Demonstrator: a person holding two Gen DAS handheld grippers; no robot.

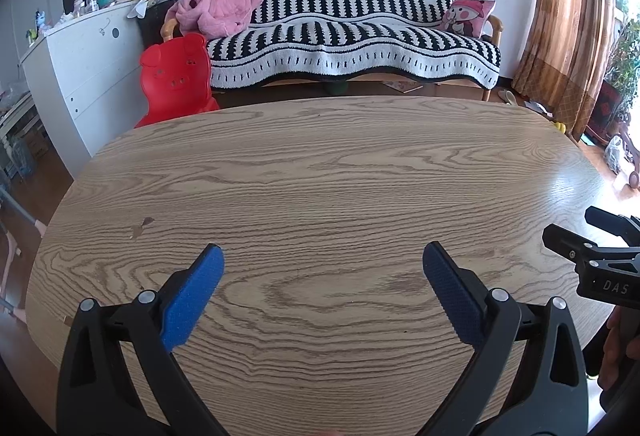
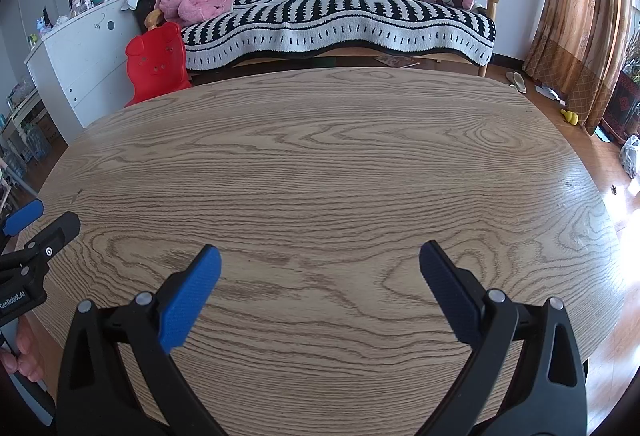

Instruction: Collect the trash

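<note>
A bare wooden table [image 1: 320,176] fills both views; it also shows in the right wrist view [image 2: 320,164]. No trash is visible on it. My left gripper [image 1: 323,256] is open and empty, held over the table's near part. My right gripper [image 2: 320,256] is open and empty, held over the near part too. The right gripper also shows at the right edge of the left wrist view [image 1: 600,236]. The left gripper also shows at the left edge of the right wrist view [image 2: 36,224].
A sofa with a black-and-white striped cover [image 1: 352,36] stands behind the table, with a pink garment [image 1: 216,10] and a pink cushion [image 1: 468,16] on it. A red pig-shaped chair [image 1: 176,76] and a white cabinet [image 1: 84,72] stand at left. Curtains [image 1: 568,16] hang at right.
</note>
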